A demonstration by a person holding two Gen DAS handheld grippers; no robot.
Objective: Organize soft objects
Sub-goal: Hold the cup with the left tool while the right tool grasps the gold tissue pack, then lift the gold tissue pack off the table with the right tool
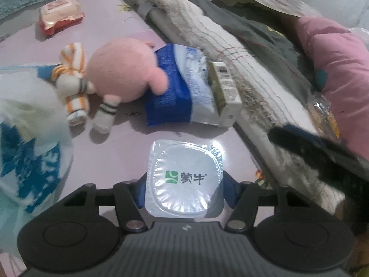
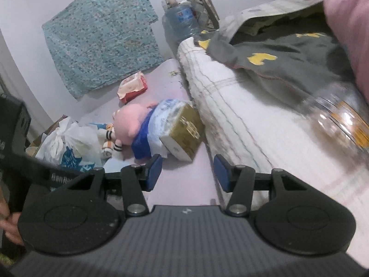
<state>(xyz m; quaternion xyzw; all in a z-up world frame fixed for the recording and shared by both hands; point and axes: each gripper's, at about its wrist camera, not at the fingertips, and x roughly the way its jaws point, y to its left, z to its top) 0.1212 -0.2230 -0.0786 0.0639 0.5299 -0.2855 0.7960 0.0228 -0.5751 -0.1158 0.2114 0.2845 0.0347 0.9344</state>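
My left gripper (image 1: 184, 191) is low over the pink tabletop (image 1: 120, 147), shut on a square foil-lidded yogurt cup (image 1: 185, 177) with a green logo; the blue pads sit against its two sides. Beyond it lies a pink plush doll (image 1: 124, 73) with striped limbs, its head resting on a blue and white soft pack (image 1: 184, 85). A gold carton (image 1: 224, 90) leans against that pack. In the right wrist view the doll (image 2: 129, 124), the pack (image 2: 166, 113) and the carton (image 2: 184, 131) lie ahead. My right gripper (image 2: 188, 175) is open and empty above the table edge.
A red-orange wipes pack (image 1: 61, 13) lies at the table's far end. A white plastic bag (image 1: 27, 120) bulges on the left. To the right are a white blanket (image 2: 230, 106), a grey cloth (image 2: 276, 55), a pink cushion (image 1: 341, 69) and a clear bottle (image 2: 341, 120).
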